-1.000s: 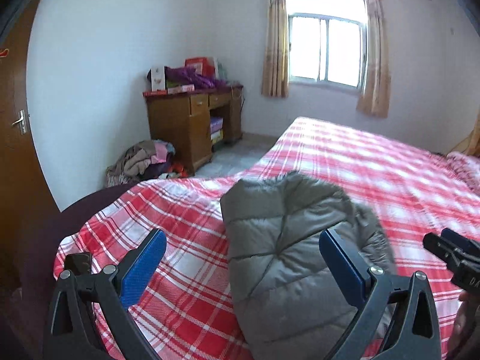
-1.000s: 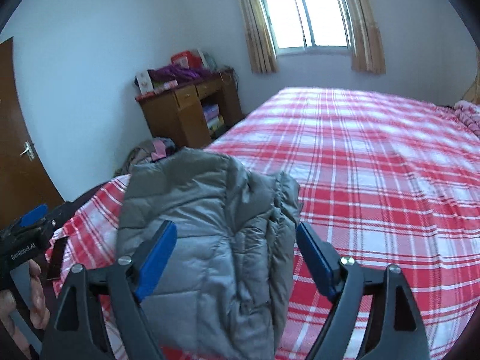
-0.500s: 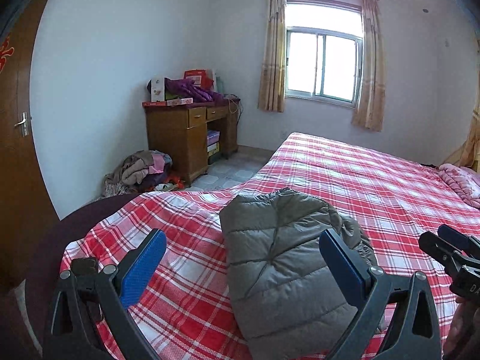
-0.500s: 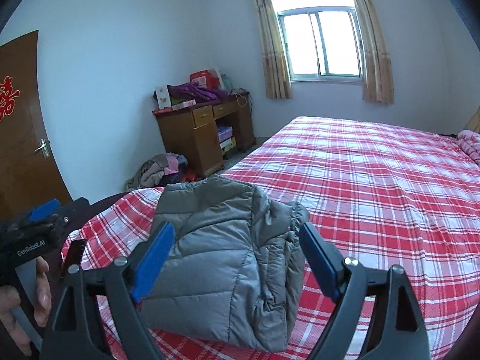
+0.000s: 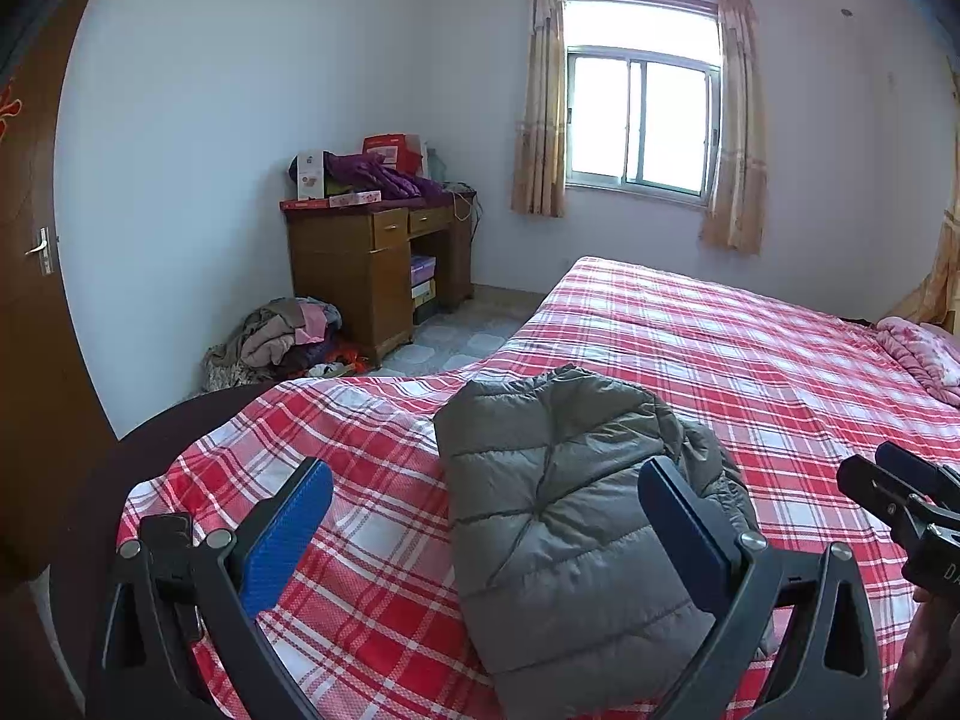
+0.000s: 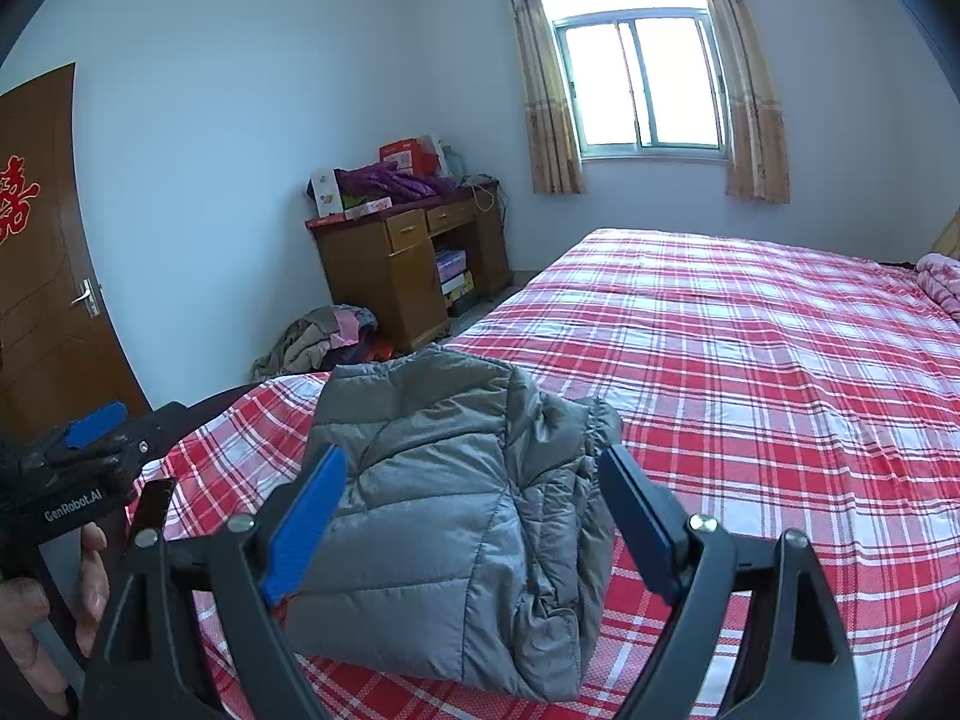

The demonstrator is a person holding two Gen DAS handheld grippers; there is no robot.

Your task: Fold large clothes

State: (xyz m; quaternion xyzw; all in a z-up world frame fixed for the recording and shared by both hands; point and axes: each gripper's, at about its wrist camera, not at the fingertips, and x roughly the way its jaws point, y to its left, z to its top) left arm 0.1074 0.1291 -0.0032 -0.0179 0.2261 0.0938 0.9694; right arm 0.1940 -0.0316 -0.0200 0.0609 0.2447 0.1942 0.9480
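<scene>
A grey quilted puffer jacket point(image 5: 558, 516) lies folded into a compact bundle near the corner of the bed; it also shows in the right wrist view point(image 6: 456, 480). My left gripper point(image 5: 486, 534) is open and empty, held above and short of the jacket's left part. My right gripper point(image 6: 474, 516) is open and empty, held above the bundle's near edge. The right gripper also shows at the right edge of the left wrist view point(image 5: 900, 510), and the left gripper at the left edge of the right wrist view point(image 6: 90, 450).
The bed has a red and white plaid cover point(image 5: 720, 348). A pink quilt point(image 5: 924, 354) lies at its far right. A wooden desk point(image 5: 372, 264) piled with boxes stands by the wall, a heap of clothes point(image 5: 282, 342) on the floor beside it. A brown door point(image 6: 42, 276) is at left.
Both grippers have pulled back and risen away from the jacket, which now looks smaller and lower in both views. The jacket has not moved.
</scene>
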